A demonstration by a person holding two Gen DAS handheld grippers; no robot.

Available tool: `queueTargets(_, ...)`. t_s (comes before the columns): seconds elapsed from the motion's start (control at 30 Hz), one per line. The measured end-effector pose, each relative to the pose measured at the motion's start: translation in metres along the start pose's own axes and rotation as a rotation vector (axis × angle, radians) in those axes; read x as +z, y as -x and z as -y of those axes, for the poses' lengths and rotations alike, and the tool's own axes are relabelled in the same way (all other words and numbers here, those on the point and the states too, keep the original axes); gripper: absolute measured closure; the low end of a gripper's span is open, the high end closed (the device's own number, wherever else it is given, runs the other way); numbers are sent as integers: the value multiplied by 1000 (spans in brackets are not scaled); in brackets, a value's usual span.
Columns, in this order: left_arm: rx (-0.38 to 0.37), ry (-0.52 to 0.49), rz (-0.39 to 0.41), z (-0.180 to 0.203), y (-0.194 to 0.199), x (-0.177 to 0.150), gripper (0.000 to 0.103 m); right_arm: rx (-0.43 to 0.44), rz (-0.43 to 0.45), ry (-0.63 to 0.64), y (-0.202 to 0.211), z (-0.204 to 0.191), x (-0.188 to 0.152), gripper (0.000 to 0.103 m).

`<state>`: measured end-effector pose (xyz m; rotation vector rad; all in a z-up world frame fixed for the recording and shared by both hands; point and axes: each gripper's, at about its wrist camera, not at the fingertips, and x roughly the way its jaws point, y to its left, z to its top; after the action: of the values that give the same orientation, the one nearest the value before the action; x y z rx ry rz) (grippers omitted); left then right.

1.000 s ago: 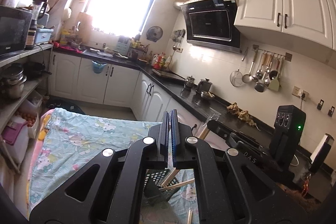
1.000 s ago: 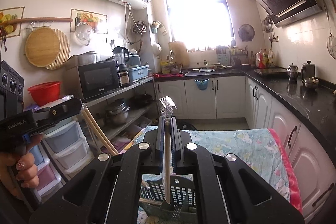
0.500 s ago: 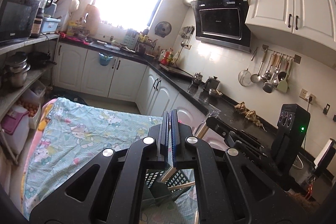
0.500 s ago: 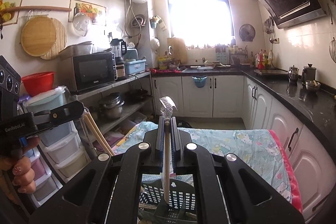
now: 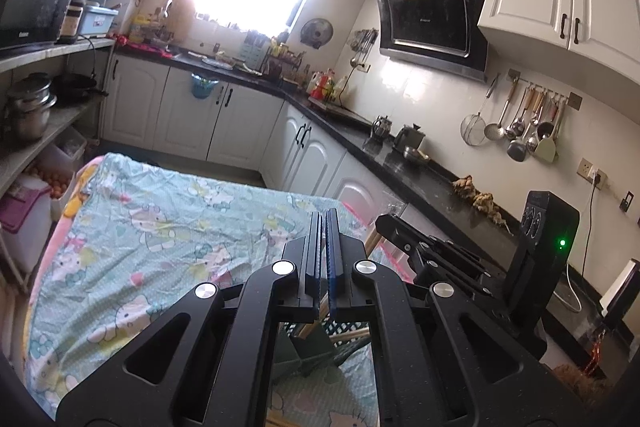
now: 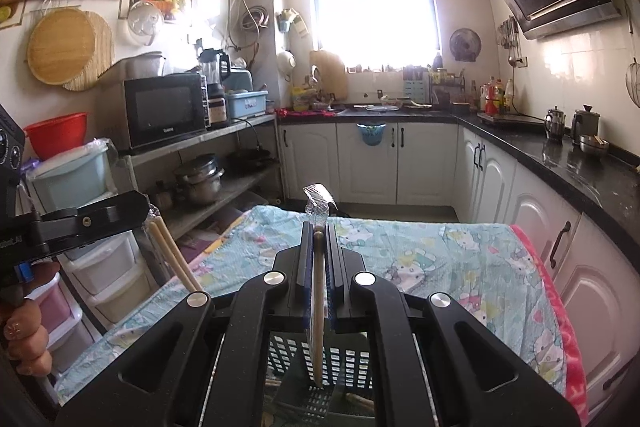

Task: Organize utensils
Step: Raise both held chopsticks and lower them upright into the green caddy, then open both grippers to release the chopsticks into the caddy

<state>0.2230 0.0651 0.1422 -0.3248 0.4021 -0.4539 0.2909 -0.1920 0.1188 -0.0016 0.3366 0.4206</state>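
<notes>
Both claws are pinching chopsticks over the basket. Right gripper (image 6: 319,239) is pressing its jaws together on a wrapped chopstick (image 6: 318,307), which is hanging nearly upright between the pads, its plastic wrapper (image 6: 316,205) sticking up at 12 o'clock above the fingertips and its lower tip dangling over the dark slotted basket (image 6: 292,351) at 6 o'clock. Left gripper (image 5: 325,223) is showing its jaws closed with hardly any gap; seen from the right wrist camera at 9 o'clock, it is clamping a pair of bare wooden chopsticks (image 6: 172,255) that are slanting down toward the basket. A person's hand (image 6: 24,339) is gripping that tool's handle at 8 o'clock.

The basket is sitting on a cartoon-print cloth (image 5: 160,227) covering the table, directly beneath both tools, with a few sticks seeming to lie inside it already.

Judging by this, the step in hand is dropping chopsticks into the basket, and both tools are looking ready for release. The next move is probably calling for lowering each tip inside one compartment, then spreading the jaws so the sticks are standing in it rather than tipping over the rim.
</notes>
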Motion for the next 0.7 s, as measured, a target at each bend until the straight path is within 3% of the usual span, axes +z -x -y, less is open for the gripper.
queueTargets(0.33, 22, 34, -59, -15, -17, -22, 102, -45, -60, -16, -13, 6, -21, 96)
queueTargets(0.47, 35, 42, -70, -18, -18, -26, 102, -51, -66, -17, -12, 6, -25, 78)
queueTargets(0.53, 44, 40, -72, -18, -17, -27, 102, -50, -65, -16, -10, 6, -25, 75)
queueTargets(0.63, 61, 34, -69, -17, -14, -27, 92, -49, -69, -13, -6, 5, -26, 66)
queueTargets(0.7, 74, 29, -62, -16, -8, -27, 79, -51, -67, -7, -2, 4, -27, 63)
